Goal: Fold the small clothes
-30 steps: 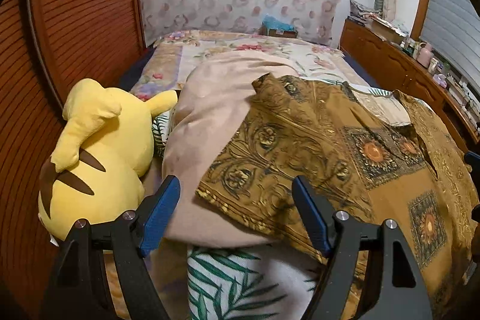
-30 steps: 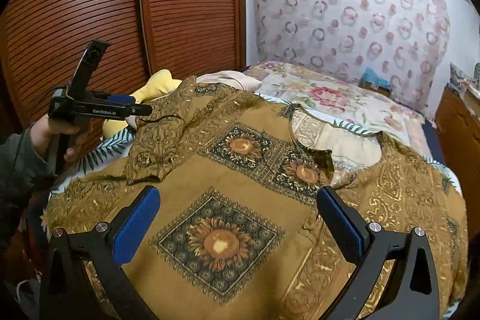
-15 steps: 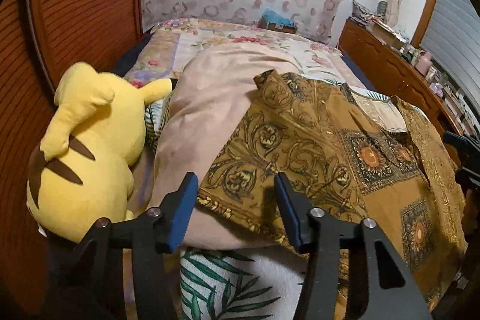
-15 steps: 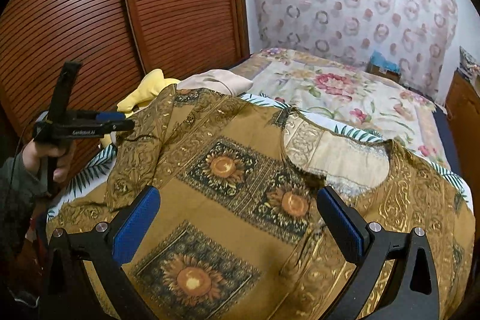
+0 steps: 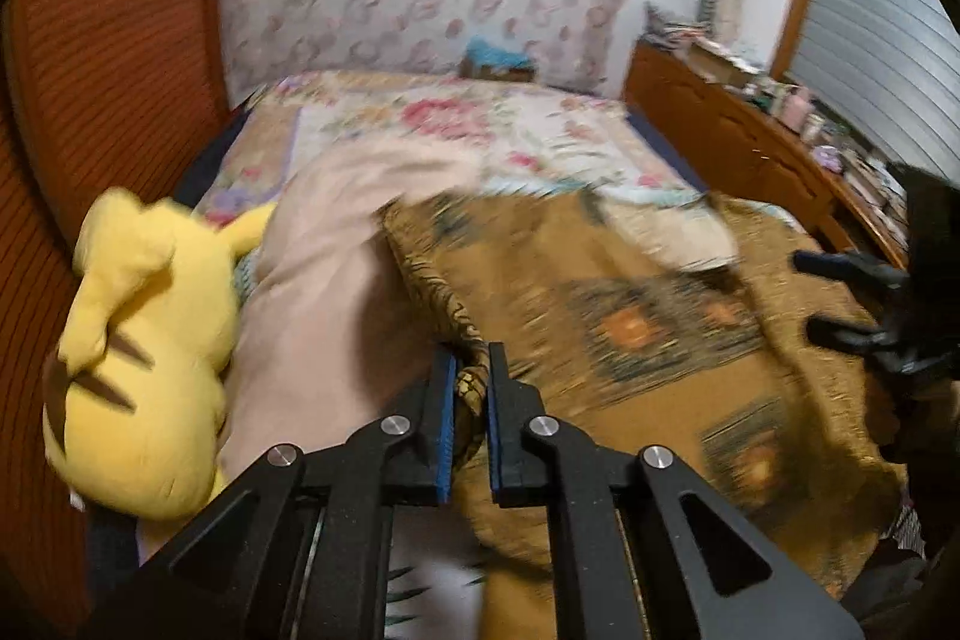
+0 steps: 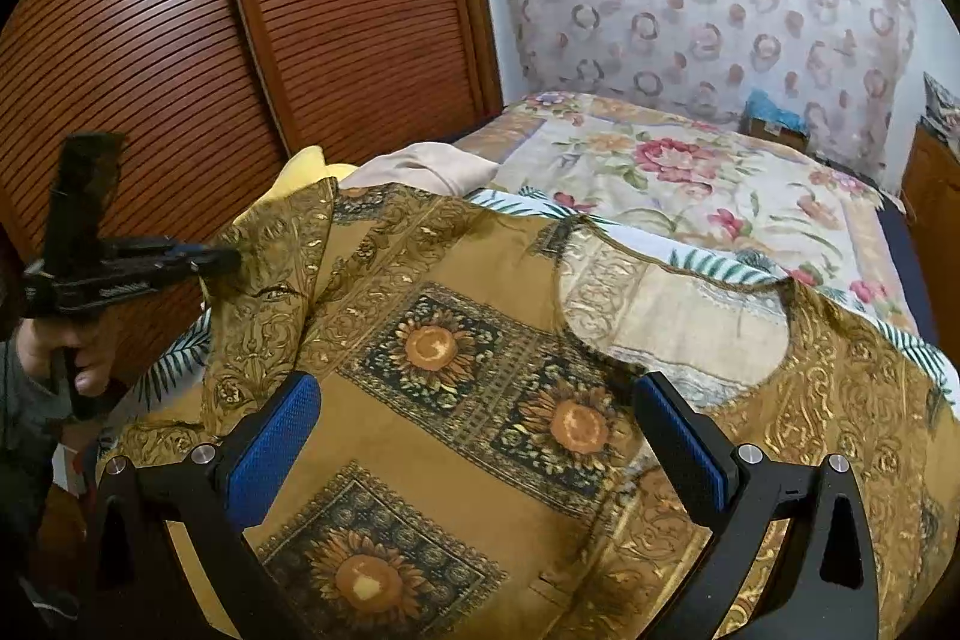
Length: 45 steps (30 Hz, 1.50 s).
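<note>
Your left gripper (image 5: 470, 370): its blue-padded fingers (image 5: 445, 418) have just been closing and now pinch the sleeve edge of the mustard-brown blouse printed with sunflower squares (image 5: 630, 340); a second ago they stood wide apart over that hem with nothing between them. The sleeve is lifted off the pale pink folded cloth (image 5: 336, 268) on which it lay flat before. The yellow plush toy with brown stripes (image 5: 138, 340) lies beside that cloth, as before.

Your right gripper (image 6: 477, 439): its blue-padded fingers (image 6: 273, 445) stand wide apart above the blouse (image 6: 480, 400), holding nothing, unchanged. In this view your hand (image 6: 60, 346) carries the left gripper (image 6: 225, 256) at the raised sleeve. The blouse lies spread front-up on the floral-covered bed (image 6: 690, 184), neckline toward the far wall.
</note>
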Available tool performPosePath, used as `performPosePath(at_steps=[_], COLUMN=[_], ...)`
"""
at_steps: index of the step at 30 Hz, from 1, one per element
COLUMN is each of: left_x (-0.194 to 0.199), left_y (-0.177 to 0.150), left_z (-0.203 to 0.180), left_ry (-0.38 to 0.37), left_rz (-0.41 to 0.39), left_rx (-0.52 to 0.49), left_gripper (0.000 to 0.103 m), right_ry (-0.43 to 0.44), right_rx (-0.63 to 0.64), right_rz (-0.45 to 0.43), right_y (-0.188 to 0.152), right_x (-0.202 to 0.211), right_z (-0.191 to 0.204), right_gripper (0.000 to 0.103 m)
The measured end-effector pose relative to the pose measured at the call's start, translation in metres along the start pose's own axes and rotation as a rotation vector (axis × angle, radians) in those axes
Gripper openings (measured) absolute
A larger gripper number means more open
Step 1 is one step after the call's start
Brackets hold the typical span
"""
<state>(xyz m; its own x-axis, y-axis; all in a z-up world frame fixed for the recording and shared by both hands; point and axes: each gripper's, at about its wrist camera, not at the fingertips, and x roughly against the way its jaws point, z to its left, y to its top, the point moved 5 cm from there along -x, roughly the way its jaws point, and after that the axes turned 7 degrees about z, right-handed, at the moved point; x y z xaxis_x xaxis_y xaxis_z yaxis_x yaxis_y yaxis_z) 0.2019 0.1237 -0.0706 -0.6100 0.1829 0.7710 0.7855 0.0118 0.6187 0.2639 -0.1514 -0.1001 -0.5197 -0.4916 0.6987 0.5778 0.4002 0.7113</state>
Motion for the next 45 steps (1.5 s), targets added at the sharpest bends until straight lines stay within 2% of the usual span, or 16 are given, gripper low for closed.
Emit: performPosePath(at_steps=[8, 15, 16, 18, 22, 29, 30, 31, 33, 45], left_x=[-0.009, -0.019, -0.020, -0.019, -0.014, -0.009, -0.010, -0.011, -0.012, -0.030], left_y=[0.044, 0.054, 0.054, 0.054, 0.051, 0.042, 0.039, 0.036, 0.030, 0.003], left_z=[-0.050, -0.069, -0.069, -0.071, -0.077, -0.078, -0.077, -0.076, -0.075, -0.087], left_ry=[-0.072, -0.091, -0.093, -0.101, -0.122, -0.100, -0.093, -0.088, -0.093, -0.044], left_rz=[-0.022, -0.006, -0.003, -0.007, -0.021, -0.027, -0.022, -0.021, -0.023, -0.021], left_rx=[-0.116, -0.146, -0.142, -0.132, -0.126, -0.132, -0.129, -0.125, -0.115, -0.079], left_gripper=[0.009, 0.011, 0.013, 0.031, 0.042, 0.044, 0.052, 0.069, 0.080, 0.080], right_ry=[-0.038, -0.066, -0.069, -0.073, -0.085, -0.108, -0.113, -0.118, -0.131, -0.249], right_rx=[-0.060, -0.098, -0.104, -0.114, -0.125, -0.145, -0.150, -0.154, -0.162, -0.272], right_rz=[-0.007, -0.008, -0.009, -0.009, -0.012, -0.016, -0.016, -0.016, -0.018, -0.017], right_y=[-0.014, -0.025, -0.027, -0.030, -0.034, -0.033, -0.033, -0.033, -0.036, -0.074], right_x=[0.013, 0.023, 0.024, 0.027, 0.030, 0.037, 0.037, 0.039, 0.043, 0.074], right_z=[-0.015, -0.022, -0.022, -0.024, -0.026, -0.031, -0.031, -0.031, -0.034, -0.069], right_gripper=[0.103, 0.103, 0.103, 0.103, 0.103, 0.103, 0.103, 0.103, 0.103, 0.103])
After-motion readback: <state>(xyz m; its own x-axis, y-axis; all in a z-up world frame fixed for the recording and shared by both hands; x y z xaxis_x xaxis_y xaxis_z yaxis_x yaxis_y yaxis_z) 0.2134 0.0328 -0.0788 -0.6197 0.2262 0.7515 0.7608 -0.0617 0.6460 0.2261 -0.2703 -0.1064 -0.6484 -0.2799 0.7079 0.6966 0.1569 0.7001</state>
